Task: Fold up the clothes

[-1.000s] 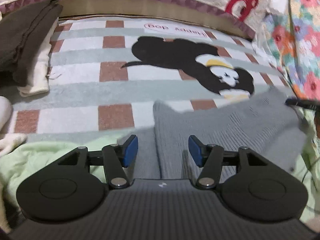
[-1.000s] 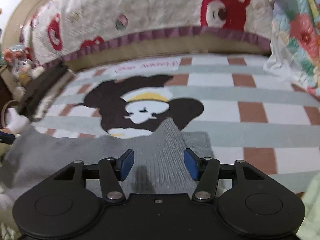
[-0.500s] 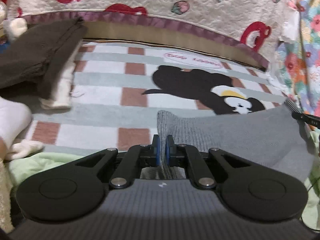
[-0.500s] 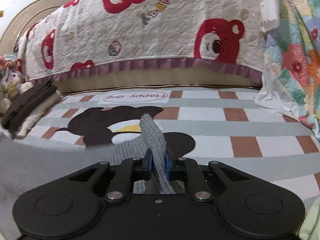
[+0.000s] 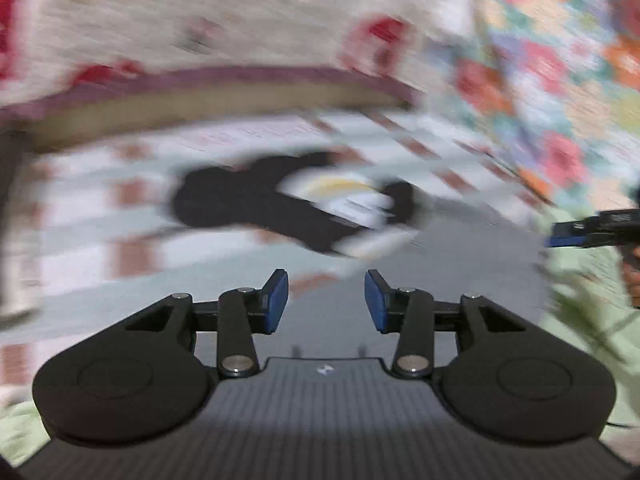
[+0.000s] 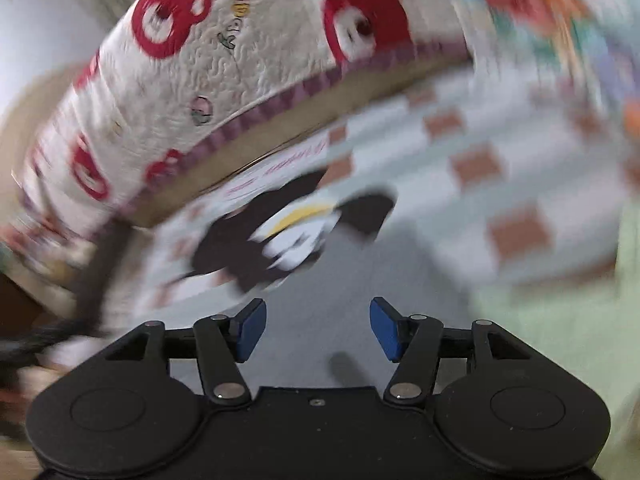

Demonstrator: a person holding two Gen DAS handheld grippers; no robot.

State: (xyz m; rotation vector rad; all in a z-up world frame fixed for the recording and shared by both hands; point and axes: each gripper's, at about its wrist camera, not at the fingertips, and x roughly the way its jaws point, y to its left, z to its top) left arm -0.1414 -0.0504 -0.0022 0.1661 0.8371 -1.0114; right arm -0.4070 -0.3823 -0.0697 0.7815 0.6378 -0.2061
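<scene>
Grey knitted garment [image 5: 460,264] lay spread flat on the checked rug of white, pale green and brick-red squares [image 5: 132,256], lower edge reaching under both tools, upper edge lapping the foot of the black cartoon dog printed on the rug [image 5: 248,204]. Left gripper [image 5: 326,300] hung above the grey cloth with blue pads [image 5: 276,300] parted and opening, nothing pinched between them, only cloth showing in the gap behind. Right gripper [image 6: 318,328] likewise stood over the grey knit [image 6: 360,292], blue pads [image 6: 250,328] wide apart and spreading, grasping nothing (a small dark shadow fell on the cloth between the fingers). Seen from the left wrist, the right tool's blue-tipped finger [image 5: 576,234] poked in at the right edge, over pale green fabric [image 5: 588,304]. Behind the rug rose a cream quilted cover printed with red bears and trimmed in purple [image 6: 248,80], with a floral cloth [image 5: 560,80] to the right. Dark folded fabric at the left of the right wrist view [image 6: 108,256], too smeared to make out further. Both views heavily blurred by motion, the right one tilted.
</scene>
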